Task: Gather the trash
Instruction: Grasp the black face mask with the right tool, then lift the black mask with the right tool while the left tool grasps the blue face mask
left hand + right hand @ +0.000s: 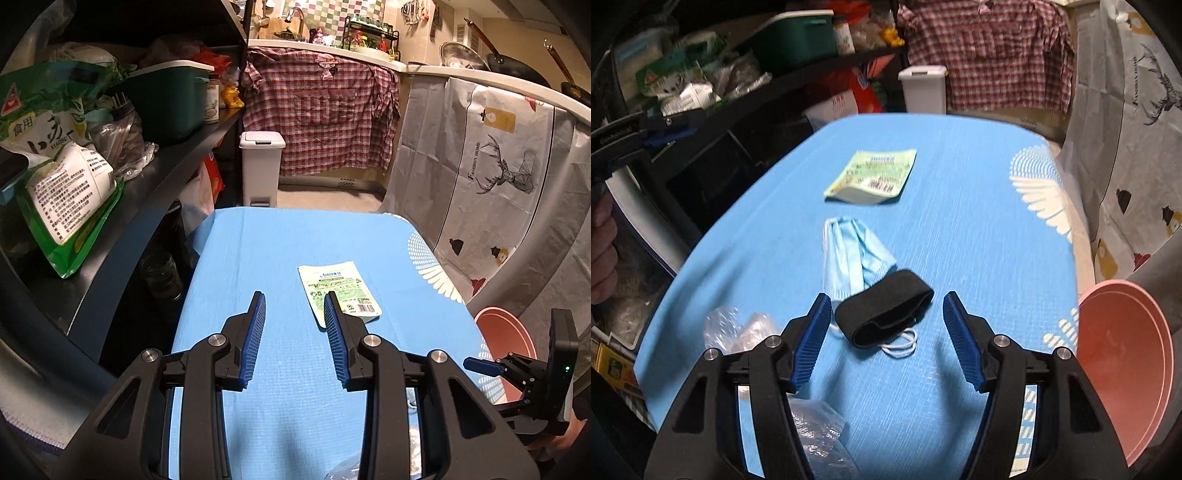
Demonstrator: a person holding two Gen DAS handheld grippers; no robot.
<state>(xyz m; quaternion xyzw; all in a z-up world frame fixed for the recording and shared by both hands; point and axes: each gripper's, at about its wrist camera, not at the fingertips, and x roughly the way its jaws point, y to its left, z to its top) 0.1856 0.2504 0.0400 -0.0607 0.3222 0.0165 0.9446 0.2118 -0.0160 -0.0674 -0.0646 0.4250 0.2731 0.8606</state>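
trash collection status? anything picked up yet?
Nothing looks collected. Left gripper and right gripper are both open and empty. Still lying on the blue cloth: green packet, blue mask, black band, clear plastic. Right gripper hovers near the band.

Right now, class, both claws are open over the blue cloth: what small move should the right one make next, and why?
Probably lower the right claw and close on the black band. Its jaws are open and already straddle the band, which lies on the blue face mask, nearer than the green packet. The left claw hangs open over bare cloth beside the packet.
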